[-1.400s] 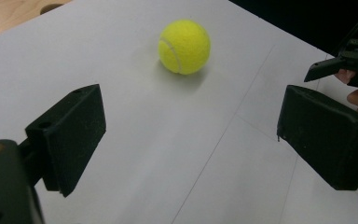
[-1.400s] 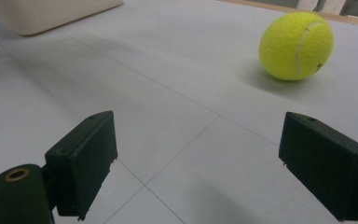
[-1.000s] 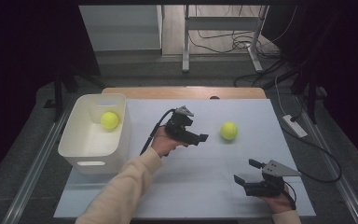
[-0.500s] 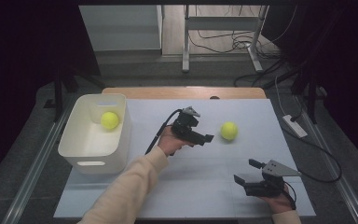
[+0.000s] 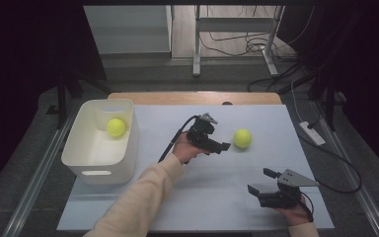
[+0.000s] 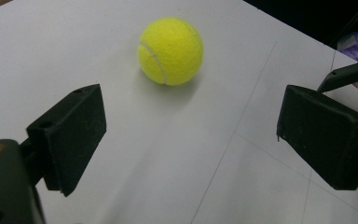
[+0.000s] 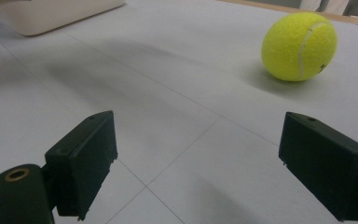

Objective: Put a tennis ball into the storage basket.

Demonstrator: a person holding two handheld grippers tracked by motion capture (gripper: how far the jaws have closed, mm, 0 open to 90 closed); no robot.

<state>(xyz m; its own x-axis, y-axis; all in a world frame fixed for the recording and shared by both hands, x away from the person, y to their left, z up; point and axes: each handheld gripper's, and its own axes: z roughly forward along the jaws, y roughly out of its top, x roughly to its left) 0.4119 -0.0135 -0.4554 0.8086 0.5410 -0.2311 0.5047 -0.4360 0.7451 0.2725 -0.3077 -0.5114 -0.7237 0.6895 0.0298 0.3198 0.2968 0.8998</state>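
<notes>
A yellow tennis ball (image 5: 242, 138) lies on the white table sheet right of centre; it also lies ahead of the jaws in the left gripper view (image 6: 170, 50) and at the upper right of the right gripper view (image 7: 299, 46). My left gripper (image 5: 221, 146) hovers just left of that ball, open, nothing between its jaws. A second yellow ball (image 5: 116, 127) rests inside the white bin (image 5: 131, 148) at the left. My right gripper (image 5: 261, 180) sits near the front right of the table, open and empty.
The white sheet (image 5: 177, 197) covers most of the table, with a wooden edge (image 5: 192, 97) at the back. A power strip (image 5: 312, 132) and cables lie off the right side. The bin's corner (image 7: 51, 16) appears at the top left of the right gripper view.
My left gripper has moved to the right, closer to the loose ball. The right gripper, both balls and the bin have stayed put.
</notes>
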